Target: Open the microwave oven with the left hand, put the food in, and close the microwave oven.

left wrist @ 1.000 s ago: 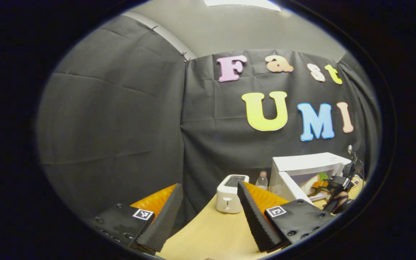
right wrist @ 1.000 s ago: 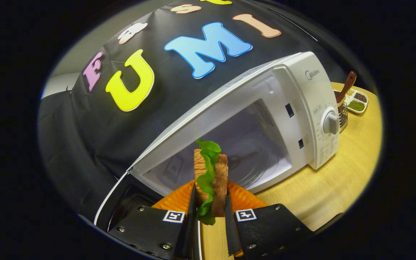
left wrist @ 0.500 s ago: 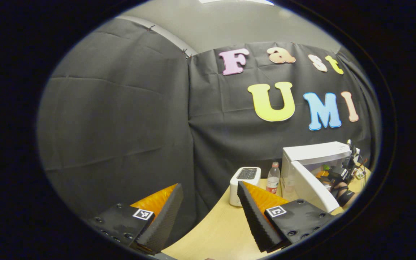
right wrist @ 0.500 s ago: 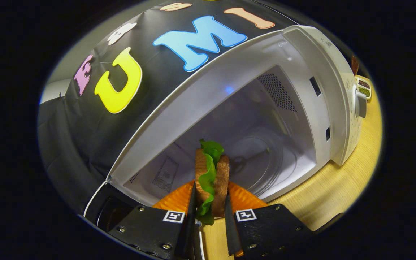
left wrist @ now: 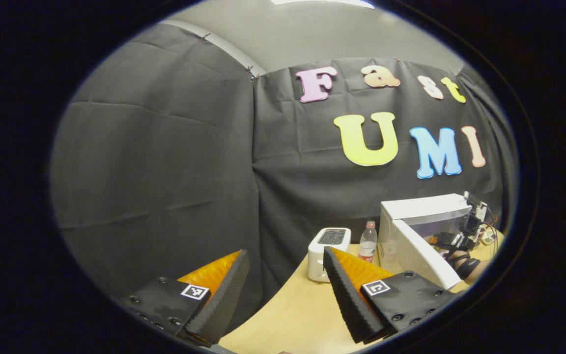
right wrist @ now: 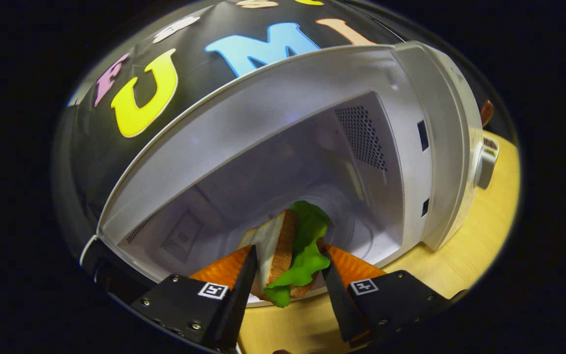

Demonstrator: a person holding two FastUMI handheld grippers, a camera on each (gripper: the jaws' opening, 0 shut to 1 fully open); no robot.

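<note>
A pale wood tabletop (left wrist: 293, 314) stands in a booth walled with black cloth. On it are one microwave (left wrist: 423, 216), door swung open, with one toaster (left wrist: 328, 246) and one bottle (left wrist: 368, 241) just left of it. The right gripper (right wrist: 285, 258) reaches into the microwave, jaws parted, the sandwich (right wrist: 288, 250) leaning between them; whether both press it, I cannot tell. The left gripper (left wrist: 283, 278) hangs wide open and empty, left of the microwave.

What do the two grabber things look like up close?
The left gripper has two wedge-shaped fingers with ribbed pads, bolted to black plates that each carry a small black-and-white square marker. The right gripper is built the same. In the left gripper view, the person's hand by the microwave wears a dark wrist strap.
</note>
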